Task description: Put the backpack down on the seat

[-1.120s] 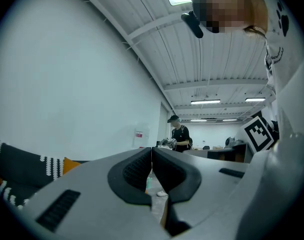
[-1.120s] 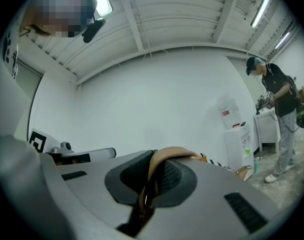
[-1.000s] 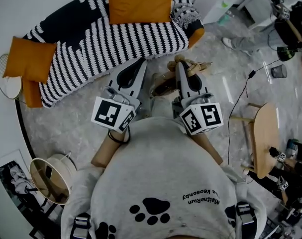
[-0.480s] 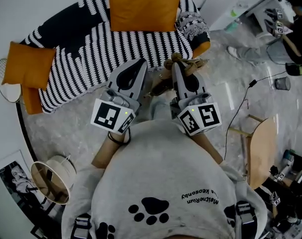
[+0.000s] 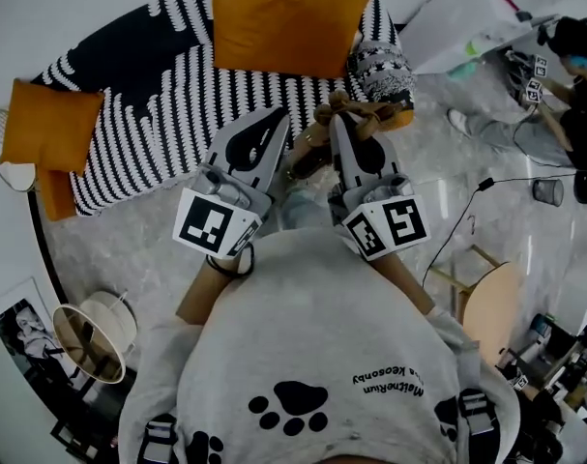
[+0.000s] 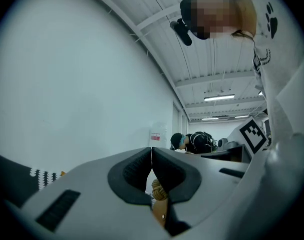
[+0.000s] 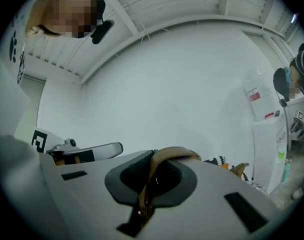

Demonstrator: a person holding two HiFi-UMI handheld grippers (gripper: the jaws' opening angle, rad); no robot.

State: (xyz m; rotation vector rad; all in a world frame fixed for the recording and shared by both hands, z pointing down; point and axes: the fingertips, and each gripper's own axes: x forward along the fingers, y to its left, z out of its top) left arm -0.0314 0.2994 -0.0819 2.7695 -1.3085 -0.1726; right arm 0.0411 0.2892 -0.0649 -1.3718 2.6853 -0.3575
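A tan backpack (image 5: 310, 153) hangs between my two grippers, just in front of the black-and-white striped sofa seat (image 5: 177, 114). My right gripper (image 5: 337, 122) is shut on the backpack's tan strap (image 7: 168, 154), which loops over its closed jaws (image 7: 153, 166). My left gripper (image 5: 278, 116) has its pads pressed together (image 6: 152, 163). A knotted cord (image 6: 159, 189) of the backpack sits in the hollow beneath them. Both grippers point level toward the sofa. Most of the backpack is hidden under the grippers in the head view.
Orange cushions lie on the sofa at the back (image 5: 283, 25) and the left end (image 5: 46, 124), a patterned one (image 5: 380, 66) at the right end. A wooden stool (image 5: 491, 307) and a floor cable (image 5: 467, 187) are right. A round basket (image 5: 90, 341) stands lower left. A person (image 5: 564, 66) sits far right.
Both grippers have moved together toward the sofa with the backpack hanging between them. The sofa's front edge now lies closer to the jaw tips.
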